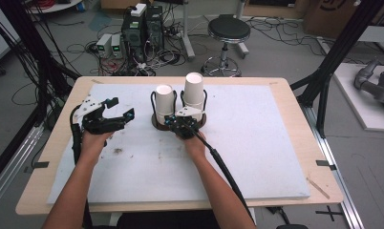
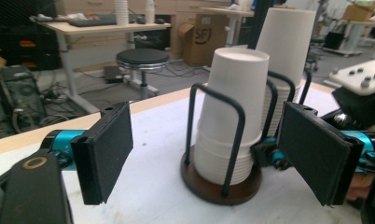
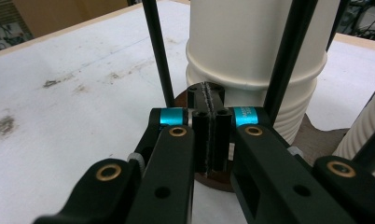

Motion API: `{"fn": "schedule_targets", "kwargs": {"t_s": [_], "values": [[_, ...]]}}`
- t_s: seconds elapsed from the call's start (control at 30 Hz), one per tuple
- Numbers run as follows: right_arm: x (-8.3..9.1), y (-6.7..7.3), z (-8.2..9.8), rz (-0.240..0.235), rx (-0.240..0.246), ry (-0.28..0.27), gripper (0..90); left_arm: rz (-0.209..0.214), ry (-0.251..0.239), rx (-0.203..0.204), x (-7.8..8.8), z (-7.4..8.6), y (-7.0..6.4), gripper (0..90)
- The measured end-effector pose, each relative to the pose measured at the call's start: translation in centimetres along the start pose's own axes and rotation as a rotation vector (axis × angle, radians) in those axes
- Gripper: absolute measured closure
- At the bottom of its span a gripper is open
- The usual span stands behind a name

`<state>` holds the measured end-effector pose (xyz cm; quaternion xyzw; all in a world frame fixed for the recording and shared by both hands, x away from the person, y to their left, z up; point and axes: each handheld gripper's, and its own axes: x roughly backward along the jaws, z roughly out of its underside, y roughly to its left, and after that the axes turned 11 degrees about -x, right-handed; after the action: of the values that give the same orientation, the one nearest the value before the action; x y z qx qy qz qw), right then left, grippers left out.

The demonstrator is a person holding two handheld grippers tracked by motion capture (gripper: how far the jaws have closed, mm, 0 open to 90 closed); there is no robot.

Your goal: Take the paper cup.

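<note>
Right gripper (image 1: pixel 179 123), jaws pressed together and holding nothing, is resting at the cup holder (image 1: pixel 157 123) mid-table. Wire posts (image 3: pixel 158 51) are flanking its tips, cup stacks (image 1: pixel 194 90) directly behind. Left gripper (image 1: pixel 117 109) is hovering spread, well apart.

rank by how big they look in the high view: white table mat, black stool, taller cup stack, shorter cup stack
1. white table mat
2. black stool, though it stands farther off, so its true size is unsure
3. taller cup stack
4. shorter cup stack
</note>
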<state>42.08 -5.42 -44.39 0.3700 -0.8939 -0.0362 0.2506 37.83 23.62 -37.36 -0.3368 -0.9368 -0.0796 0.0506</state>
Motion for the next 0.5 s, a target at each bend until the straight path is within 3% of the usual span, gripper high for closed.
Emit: {"fn": "schedule_targets", "kwargs": {"t_s": [0.43, 0.5], "values": [[-0.1, 0.2, 0.0, 0.024, -0.018, 0.007, 90.0, 0.071, 0.004, -0.032, -4.5, -2.4, -0.5, 18.2], [-0.1, 0.2, 0.0, 0.027, -0.019, 0.008, 90.0, 0.084, 0.025, -0.039, -5.5, -2.7, -0.6, 18.2]]}}
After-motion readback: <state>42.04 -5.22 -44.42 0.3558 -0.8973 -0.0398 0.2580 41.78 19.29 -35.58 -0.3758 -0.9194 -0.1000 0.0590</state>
